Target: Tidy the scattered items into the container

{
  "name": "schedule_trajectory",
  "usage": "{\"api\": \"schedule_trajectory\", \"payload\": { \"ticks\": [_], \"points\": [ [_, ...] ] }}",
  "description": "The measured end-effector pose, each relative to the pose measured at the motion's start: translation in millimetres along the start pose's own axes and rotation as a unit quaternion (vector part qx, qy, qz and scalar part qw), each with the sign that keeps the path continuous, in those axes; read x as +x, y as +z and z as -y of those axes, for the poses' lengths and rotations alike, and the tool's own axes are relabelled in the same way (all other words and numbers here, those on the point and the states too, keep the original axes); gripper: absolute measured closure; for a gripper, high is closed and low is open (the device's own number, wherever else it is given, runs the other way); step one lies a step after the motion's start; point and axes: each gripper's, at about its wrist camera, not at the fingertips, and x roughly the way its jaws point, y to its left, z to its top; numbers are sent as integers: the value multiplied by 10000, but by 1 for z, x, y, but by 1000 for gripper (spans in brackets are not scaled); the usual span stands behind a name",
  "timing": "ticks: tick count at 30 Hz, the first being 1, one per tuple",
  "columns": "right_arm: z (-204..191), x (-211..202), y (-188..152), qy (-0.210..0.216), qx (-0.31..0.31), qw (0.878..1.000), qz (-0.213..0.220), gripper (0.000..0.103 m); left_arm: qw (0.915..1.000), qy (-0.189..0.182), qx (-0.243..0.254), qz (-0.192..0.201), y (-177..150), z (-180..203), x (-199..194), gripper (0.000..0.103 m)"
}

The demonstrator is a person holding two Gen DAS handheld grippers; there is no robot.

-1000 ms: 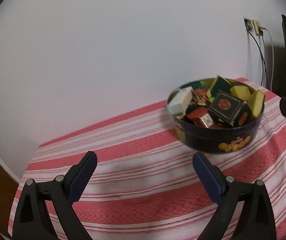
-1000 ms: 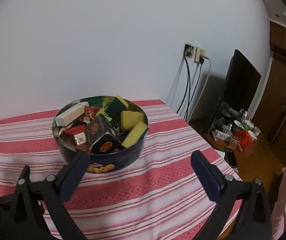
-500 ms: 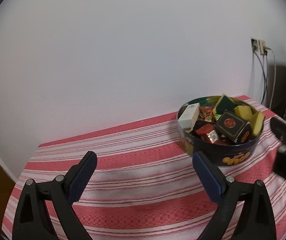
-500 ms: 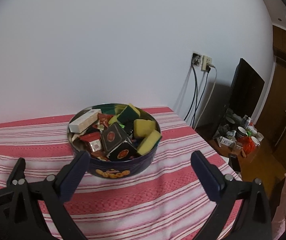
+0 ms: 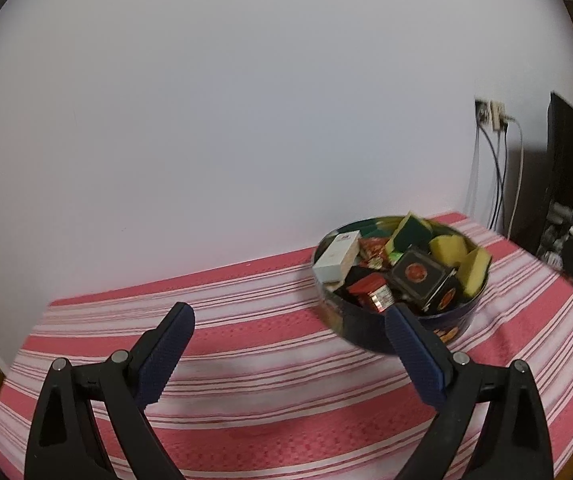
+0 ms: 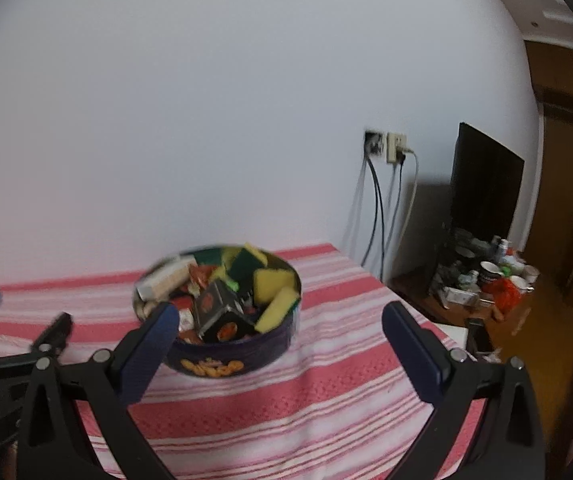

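My left tool [image 5: 286, 336] and right tool [image 6: 276, 338] both gape empty, now pulled back | round dark-blue metal tin [image 6: 222, 360] sits heaped at 12 o'clock on red-striped bench [image 6: 326, 384] | nothing loose visible; tidying looks finished.

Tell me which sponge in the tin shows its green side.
The sponge at the back of the tin, tilted up with its dark green face showing; the other two show only yellow.

Striped tablecloth [image 6: 326, 392]; wall sockets [image 6: 386, 146]; dark screen [image 6: 484, 192].
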Motion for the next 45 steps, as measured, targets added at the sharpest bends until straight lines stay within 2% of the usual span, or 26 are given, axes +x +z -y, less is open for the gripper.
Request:
{"api": "schedule_trajectory", "payload": {
  "ticks": [1,4,9,13,21,29,45],
  "points": [
    [4,-1,1,-1,68,10000,66,0,10000,-62,-55,-10,2,2,1,5],
    [11,6,5,-491,114,9987,-60,0,9997,-210,-150,-35,7,8,1,5],
    [26,26,1,-854,195,9956,-346,0,9997,-89,-247,23,8,7,0,5],
    [29,35,-3,-599,261,9964,-534,0,9994,49,-348,-30,9,2,5,5],
    [11,33,-2,-334,-87,9985,-413,0,9995,59,-300,4,7,4,7,5],
    [3,44,-2,36,-15,9980,-632,0,9994,138,-321,21,7,-2,7,5],
    [-8,49,-2,-70,-139,9972,-730,0,9993,60,-367,-104,6,-8,14,5]
  ]
}}
